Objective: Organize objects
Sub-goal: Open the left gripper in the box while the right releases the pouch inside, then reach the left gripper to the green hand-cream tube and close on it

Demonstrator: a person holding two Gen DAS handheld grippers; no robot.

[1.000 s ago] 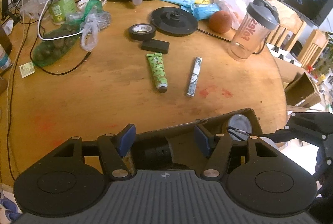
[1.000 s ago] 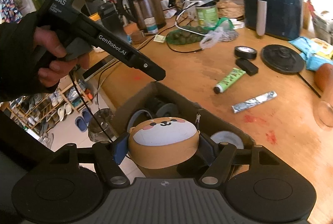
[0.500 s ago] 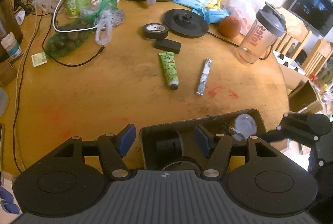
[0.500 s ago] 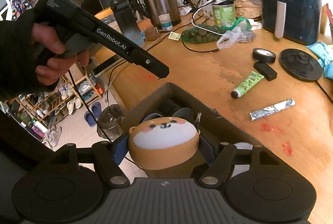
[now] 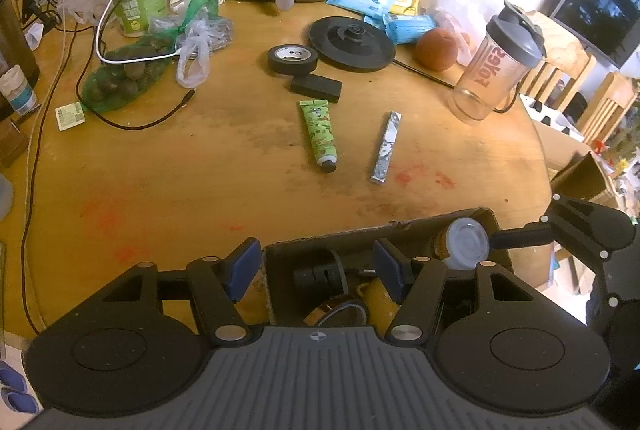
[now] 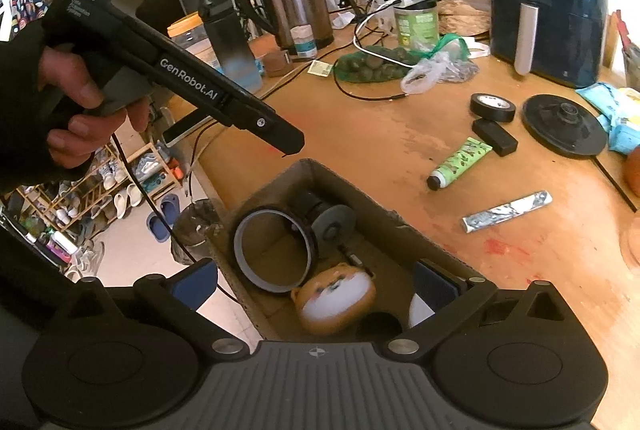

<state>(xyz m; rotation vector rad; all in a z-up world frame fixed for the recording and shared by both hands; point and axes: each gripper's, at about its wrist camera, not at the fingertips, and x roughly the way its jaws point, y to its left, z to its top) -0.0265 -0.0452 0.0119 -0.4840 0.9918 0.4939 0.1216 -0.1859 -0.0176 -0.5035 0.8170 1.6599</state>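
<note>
The dog toy lies in the box beside a tape ring, so we hold our right gripper spread empty above it and our left gripper open, ready for the tube.

Dog-face toy blurred — white lid half hidden by tool.

Left gripper: jaws spread wide, nothing between the blue pads — pointed forward and down.
Right gripper: jaws spread wide, nothing gripped — tilted downward.
Left hand: dark sleeve to the knuckles, bare fingers wrapped round the left gripper's handle, arm slanting down.
</note>
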